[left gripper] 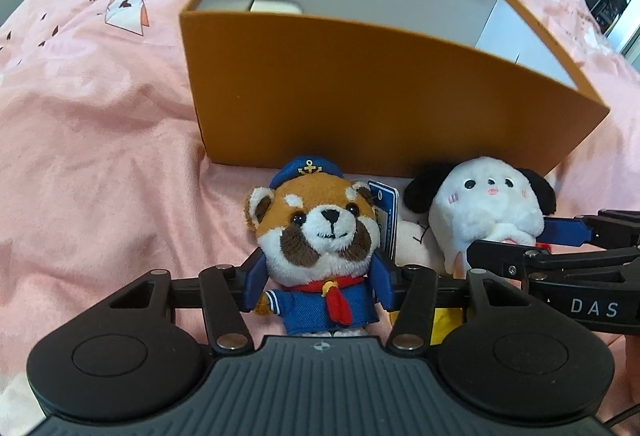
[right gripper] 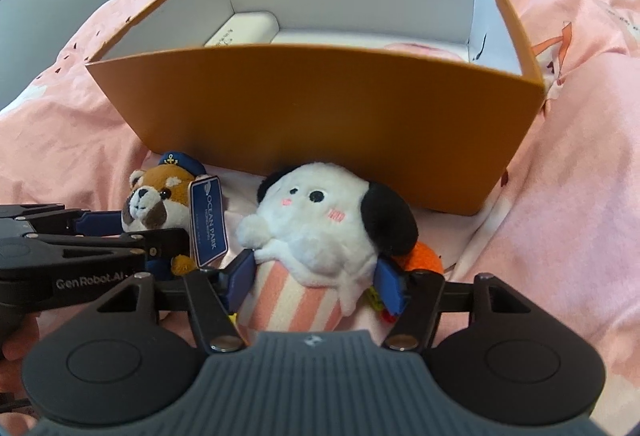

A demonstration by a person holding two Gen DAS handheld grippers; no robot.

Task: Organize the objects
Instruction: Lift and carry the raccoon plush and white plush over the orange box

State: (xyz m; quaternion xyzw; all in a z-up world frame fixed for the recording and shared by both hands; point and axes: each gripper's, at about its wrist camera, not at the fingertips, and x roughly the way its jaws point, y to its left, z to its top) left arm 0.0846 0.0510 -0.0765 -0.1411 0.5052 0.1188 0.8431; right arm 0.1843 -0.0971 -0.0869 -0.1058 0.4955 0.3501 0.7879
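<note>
A red panda plush [left gripper: 320,232] in a blue sailor suit sits on the pink bedspread [left gripper: 100,156], in front of the orange box [left gripper: 380,96]. My left gripper [left gripper: 320,284] has its blue pads pressed against both sides of the plush's body. Just to its right is a white dog plush [right gripper: 320,220] with black ears and a pink-striped base. My right gripper [right gripper: 316,280] clamps that base on both sides. Each gripper shows at the edge of the other's view. The box [right gripper: 312,116] is open-topped, with a white flat item [right gripper: 244,30] inside at the left.
A blue paper tag [right gripper: 208,220] hangs off the panda between the two plushes. Something orange [right gripper: 426,256] lies behind the dog plush on the right. A pink item [right gripper: 416,50] shows inside the box. Grey wall and windows lie beyond the bed.
</note>
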